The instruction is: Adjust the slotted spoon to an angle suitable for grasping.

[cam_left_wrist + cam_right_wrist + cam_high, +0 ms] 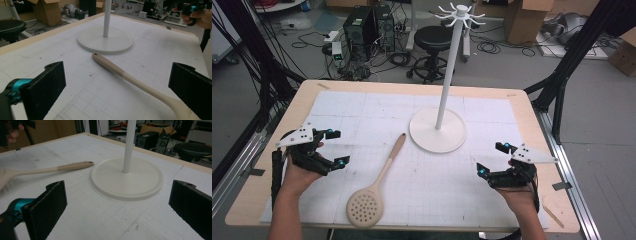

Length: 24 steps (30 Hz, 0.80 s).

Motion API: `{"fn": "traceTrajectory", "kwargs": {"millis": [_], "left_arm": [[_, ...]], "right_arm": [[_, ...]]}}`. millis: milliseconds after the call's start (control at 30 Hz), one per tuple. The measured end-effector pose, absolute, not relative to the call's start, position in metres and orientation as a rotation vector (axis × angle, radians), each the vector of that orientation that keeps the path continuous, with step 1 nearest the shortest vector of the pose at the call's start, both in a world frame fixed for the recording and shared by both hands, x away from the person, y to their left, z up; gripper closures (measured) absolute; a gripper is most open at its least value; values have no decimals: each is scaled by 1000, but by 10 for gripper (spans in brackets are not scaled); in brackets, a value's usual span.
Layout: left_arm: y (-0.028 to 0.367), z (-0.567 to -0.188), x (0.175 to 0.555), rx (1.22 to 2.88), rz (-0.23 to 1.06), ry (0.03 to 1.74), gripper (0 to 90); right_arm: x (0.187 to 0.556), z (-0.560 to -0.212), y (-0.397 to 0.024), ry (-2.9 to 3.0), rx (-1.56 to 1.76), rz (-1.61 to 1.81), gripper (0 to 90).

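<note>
Beige skimmer point(374, 187) btwn hand-held grippers

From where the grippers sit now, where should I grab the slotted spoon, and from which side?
Probably the straight handle of the slotted spoon, about mid-length, taken from above with the jaws across it. It lies flat on the mat, round perforated head toward the person, tip close to the stand's base. The left gripper, open, is nearer; the head looks too wide and flat to pinch.
</note>
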<state>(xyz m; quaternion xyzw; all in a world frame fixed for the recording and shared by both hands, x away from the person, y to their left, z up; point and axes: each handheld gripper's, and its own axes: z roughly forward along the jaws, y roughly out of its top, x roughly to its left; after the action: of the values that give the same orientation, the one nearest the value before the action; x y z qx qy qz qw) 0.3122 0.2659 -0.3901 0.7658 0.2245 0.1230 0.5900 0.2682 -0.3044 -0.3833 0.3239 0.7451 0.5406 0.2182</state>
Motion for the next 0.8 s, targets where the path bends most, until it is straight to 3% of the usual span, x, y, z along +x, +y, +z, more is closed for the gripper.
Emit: {"fn": "traceTrajectory", "kwargs": {"millis": [800], "left_arm": [[239, -381, 315, 1836, 264, 535, 17]], "right_arm": [[267, -388, -308, 2065, 921, 1452, 3]]}}
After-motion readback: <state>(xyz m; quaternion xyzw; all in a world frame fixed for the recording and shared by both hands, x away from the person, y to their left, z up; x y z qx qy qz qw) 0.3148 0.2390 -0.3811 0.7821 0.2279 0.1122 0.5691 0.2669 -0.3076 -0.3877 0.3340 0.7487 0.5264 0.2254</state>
